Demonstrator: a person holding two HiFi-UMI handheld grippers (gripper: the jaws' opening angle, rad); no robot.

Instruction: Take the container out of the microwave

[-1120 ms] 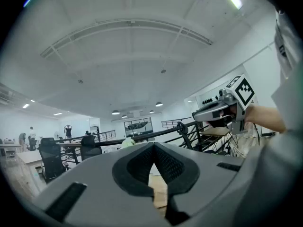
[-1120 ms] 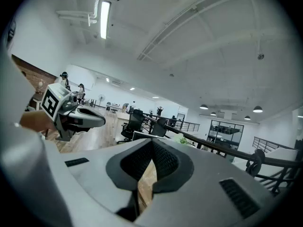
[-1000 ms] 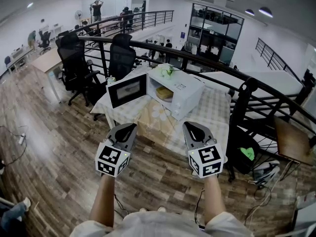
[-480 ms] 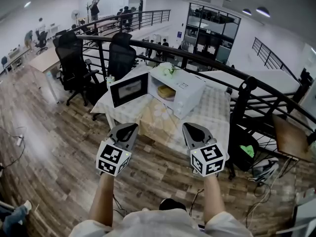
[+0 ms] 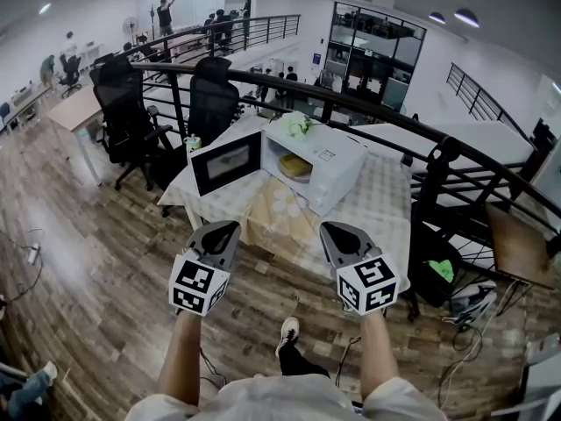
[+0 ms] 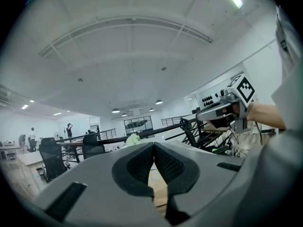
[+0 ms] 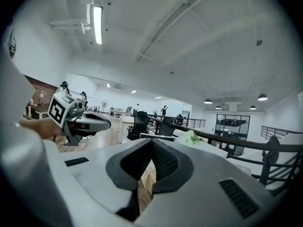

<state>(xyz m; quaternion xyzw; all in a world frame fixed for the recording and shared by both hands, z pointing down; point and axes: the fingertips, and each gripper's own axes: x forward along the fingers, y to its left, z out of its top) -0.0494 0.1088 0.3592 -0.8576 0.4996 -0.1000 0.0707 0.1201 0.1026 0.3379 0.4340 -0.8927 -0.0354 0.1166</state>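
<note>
In the head view a white microwave [image 5: 326, 160] stands on a cloth-covered table [image 5: 379, 207] with its door [image 5: 226, 161] swung open to the left. A round yellowish container [image 5: 295, 167] sits inside the cavity. My left gripper [image 5: 229, 227] and right gripper [image 5: 331, 230] are held side by side in the air in front of the table, well short of the microwave. In the left gripper view the left gripper [image 6: 154, 148] has its pads pressed together with nothing between them. The right gripper [image 7: 152, 144] is likewise shut and empty.
A curved black railing [image 5: 386, 117] runs behind the table. Two black office chairs [image 5: 131, 117] stand at the left. A small bunch of flowers [image 5: 296, 125] lies on the microwave top. A dark bag with a green item [image 5: 439, 272] sits on the floor at the right.
Both grippers have drifted a little forward and down toward the table, still shut. A foot has stepped into view below them.
</note>
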